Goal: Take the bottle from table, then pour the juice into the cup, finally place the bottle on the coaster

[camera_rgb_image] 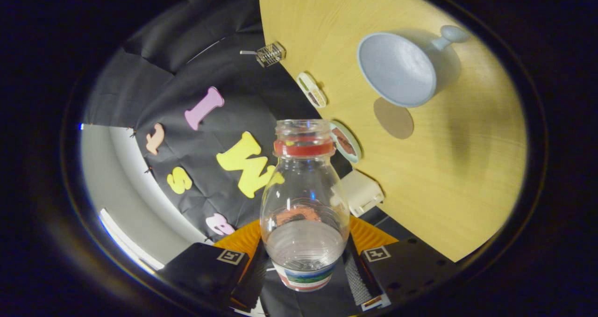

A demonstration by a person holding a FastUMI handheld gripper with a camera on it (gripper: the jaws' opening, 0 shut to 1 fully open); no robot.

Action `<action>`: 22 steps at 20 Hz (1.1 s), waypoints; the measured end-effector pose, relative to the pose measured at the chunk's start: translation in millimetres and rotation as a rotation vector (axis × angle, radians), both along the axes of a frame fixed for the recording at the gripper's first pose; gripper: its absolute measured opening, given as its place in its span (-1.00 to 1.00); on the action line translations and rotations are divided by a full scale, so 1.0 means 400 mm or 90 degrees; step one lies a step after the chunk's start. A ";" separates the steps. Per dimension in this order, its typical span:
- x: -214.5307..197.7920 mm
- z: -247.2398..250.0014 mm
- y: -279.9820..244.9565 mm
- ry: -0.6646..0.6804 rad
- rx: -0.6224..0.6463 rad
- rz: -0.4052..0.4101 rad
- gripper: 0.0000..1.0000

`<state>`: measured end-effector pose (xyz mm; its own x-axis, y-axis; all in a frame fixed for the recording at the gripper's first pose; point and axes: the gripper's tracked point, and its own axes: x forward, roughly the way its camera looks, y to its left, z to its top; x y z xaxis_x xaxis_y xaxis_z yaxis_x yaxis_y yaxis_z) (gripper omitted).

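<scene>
Bottle (pixel 304 200) sits clamped between both fingers of our gripper (pixel 306 265), uncapped and tilted, lifted off the tabletop (pixel 467 176). We judge pouring comes next: bring its mouth over the cup (pixel 397 69), which stands beside the coaster (pixel 394 118), then tip slowly.

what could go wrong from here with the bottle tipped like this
The open bottle, held between the gripper jaws, is tilted with its mouth well short of the cup. Liquid could spill onto the table before reaching it. The smooth bottle may also slip or rotate in the jaws. The coaster lies close beside the cup, so setting down there risks a knock.
</scene>
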<state>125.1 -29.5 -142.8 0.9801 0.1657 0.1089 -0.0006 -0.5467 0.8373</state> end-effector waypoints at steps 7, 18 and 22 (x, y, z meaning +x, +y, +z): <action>-0.021 -0.013 0.011 -0.001 -0.303 -0.043 0.54; -0.016 0.090 -0.072 -0.037 -0.824 -0.192 0.55; 0.009 0.110 -0.083 -0.019 -1.021 -0.211 0.55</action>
<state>128.8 -62.7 -98.9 0.9946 -0.0842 0.0612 0.0411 0.8580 0.5121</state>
